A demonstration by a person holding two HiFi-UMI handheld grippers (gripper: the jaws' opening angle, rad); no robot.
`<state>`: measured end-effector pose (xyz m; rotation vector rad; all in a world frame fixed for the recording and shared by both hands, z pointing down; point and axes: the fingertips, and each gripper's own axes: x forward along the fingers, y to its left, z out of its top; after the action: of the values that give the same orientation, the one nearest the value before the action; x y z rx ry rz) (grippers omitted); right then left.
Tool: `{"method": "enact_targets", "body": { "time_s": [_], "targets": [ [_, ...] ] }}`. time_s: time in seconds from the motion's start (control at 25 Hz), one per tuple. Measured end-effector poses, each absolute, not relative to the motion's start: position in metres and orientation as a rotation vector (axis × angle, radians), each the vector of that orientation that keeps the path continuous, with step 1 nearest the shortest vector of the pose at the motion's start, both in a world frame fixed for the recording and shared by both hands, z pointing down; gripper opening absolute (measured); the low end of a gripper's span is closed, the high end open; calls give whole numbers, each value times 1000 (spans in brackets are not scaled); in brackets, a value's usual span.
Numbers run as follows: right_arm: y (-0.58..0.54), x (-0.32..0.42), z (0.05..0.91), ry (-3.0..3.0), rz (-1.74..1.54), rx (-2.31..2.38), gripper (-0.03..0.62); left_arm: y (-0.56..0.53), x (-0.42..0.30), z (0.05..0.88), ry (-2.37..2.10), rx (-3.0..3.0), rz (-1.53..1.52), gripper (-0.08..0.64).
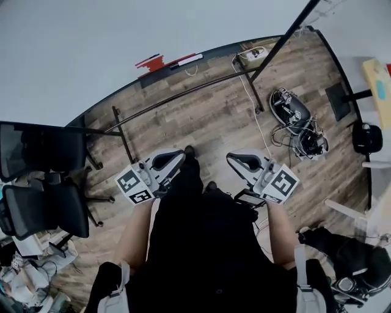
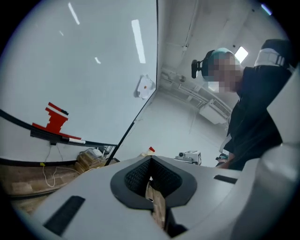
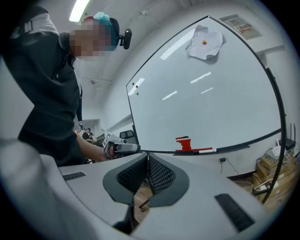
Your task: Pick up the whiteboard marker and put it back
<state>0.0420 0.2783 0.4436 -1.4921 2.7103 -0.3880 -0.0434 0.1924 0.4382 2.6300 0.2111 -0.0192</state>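
Cool, even light from a ceiling lamp [image 3: 78, 8] is filling the room and laying pale streaks of glare across the whiteboard [image 3: 206, 93] in both gripper views (brightest on its upper half). The wide lenses are bowing the whiteboard's straight frame into arcs and darkening the corners beyond it. Below the whiteboard in the head view, the floor [image 1: 214, 122] is showing dimmer, carrying only soft shadows.

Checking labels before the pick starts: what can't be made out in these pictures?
Slim white whiteboard marker with a red end: too small in the head view to tell if it is capped.
Red blocky object beside it: too small in the right gripper view to identify.
Black office chairs: cut by the head view's left edge.
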Motion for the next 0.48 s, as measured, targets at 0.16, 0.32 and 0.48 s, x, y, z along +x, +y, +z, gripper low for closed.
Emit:
{"method": "enact_targets", "body": {
  "time_s": [0.16, 0.32, 0.48],
  "targets": [
    [222, 52, 422, 2762, -348, -1479, 20, 159, -15, 425, 319, 2695, -7, 12],
    [169, 60, 411, 2783, -302, -1523, 20, 125, -1, 418, 396, 2698, 9, 12],
    [134, 70, 408, 2786, -287, -1553, 20, 89, 10, 421, 401, 2690, 18, 11]
  ]
}}
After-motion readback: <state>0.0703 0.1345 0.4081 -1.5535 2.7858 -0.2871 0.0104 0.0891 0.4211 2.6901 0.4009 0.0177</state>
